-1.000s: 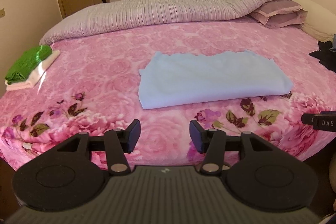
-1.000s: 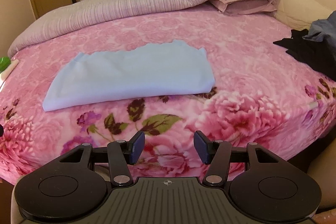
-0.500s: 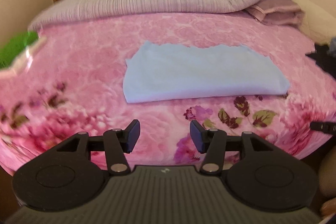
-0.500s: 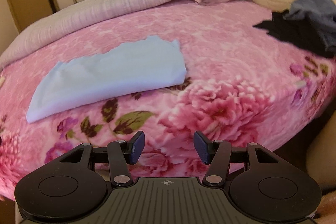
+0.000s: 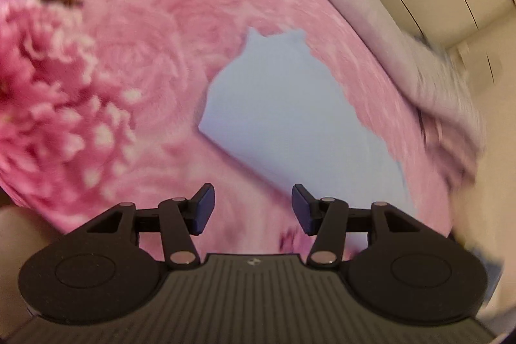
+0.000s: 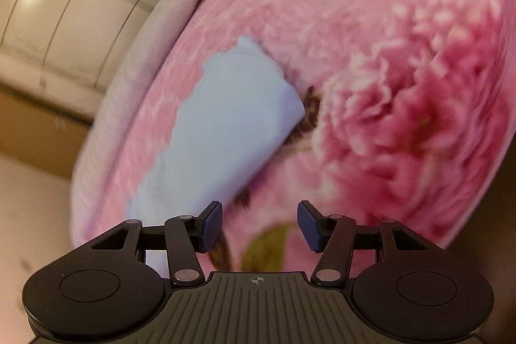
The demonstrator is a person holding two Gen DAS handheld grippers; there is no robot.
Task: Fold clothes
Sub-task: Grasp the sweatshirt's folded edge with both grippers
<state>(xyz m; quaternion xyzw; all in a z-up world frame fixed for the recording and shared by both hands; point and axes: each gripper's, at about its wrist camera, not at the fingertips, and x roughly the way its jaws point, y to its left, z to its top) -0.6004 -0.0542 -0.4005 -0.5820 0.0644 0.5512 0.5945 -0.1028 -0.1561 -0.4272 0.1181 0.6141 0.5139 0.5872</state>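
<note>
I've got the left hand-held gripper [image 5: 253, 208] & right hand-held gripper [image 6: 259, 226] both spread wide, empty, over the folded blue cloth [image 5: 290, 118] on the pink bed [image 5: 129, 86].

Folded cloth [image 5: 290, 118]: plain pale blue. Blanket [image 5: 135, 60] beneath it: pink, rose-patterned, dark leaves. Duvet [image 6: 129, 92] beyond cloth: grey-lilac, ribbed. Wardrobe [image 6: 64, 8]: cream.
</note>
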